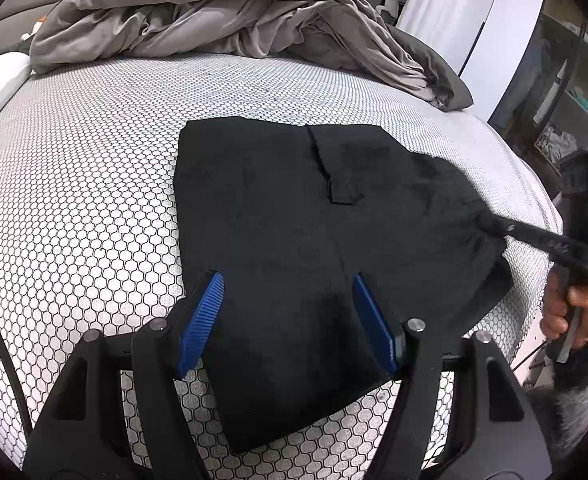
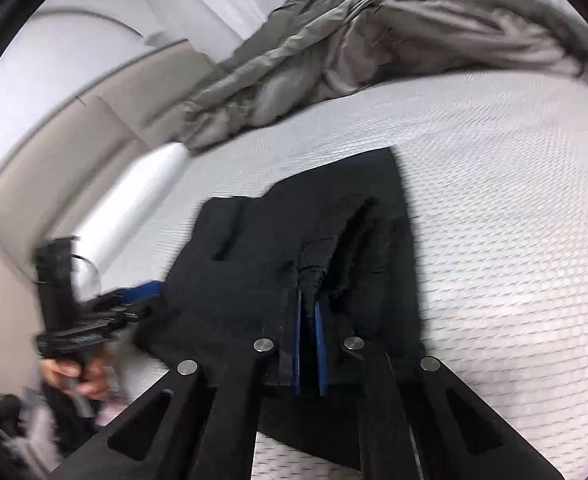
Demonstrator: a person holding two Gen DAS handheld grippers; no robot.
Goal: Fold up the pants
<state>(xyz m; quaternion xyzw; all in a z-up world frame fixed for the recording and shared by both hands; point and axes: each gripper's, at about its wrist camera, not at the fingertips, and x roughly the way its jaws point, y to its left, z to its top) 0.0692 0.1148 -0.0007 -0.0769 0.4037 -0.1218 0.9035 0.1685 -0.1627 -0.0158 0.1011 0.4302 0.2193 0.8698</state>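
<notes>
While the pants (image 1: pixel 294 216) are laid flat on the mattress (image 1: pixel 73 200), both grippers are seen at their near edge.

Pants: black, folded into a broad block; spread mid-mattress, near end toward the left wrist camera. A short strip with a loose thread is seen lying on top.
Mattress: white cover with a dark honeycomb print; blurred to plain grey-white in the right wrist view.
Duvet (image 1: pixel 221 12): grey, bunched at the far end of the mattress, apart from the pants.
Left gripper (image 1: pixel 287 292): jaws spread, blue pads clear of each other; held over the near part of the pants. Fabric is seen between the fingers; whether it is touched cannot be told.
Right gripper (image 2: pixel 308 300): jaws pressed together, a raised fold of the pants' edge pinched between the blue pads. In the left wrist view its black fingers are seen at the pants' right edge, cloth drawn up toward them.
Right hand (image 1: pixel 574 312): wrapped around the right gripper's handle, fuzzy dark sleeve at the wrist.
Left hand (image 2: pixel 77 376): blurred, on the left gripper's handle.
</notes>
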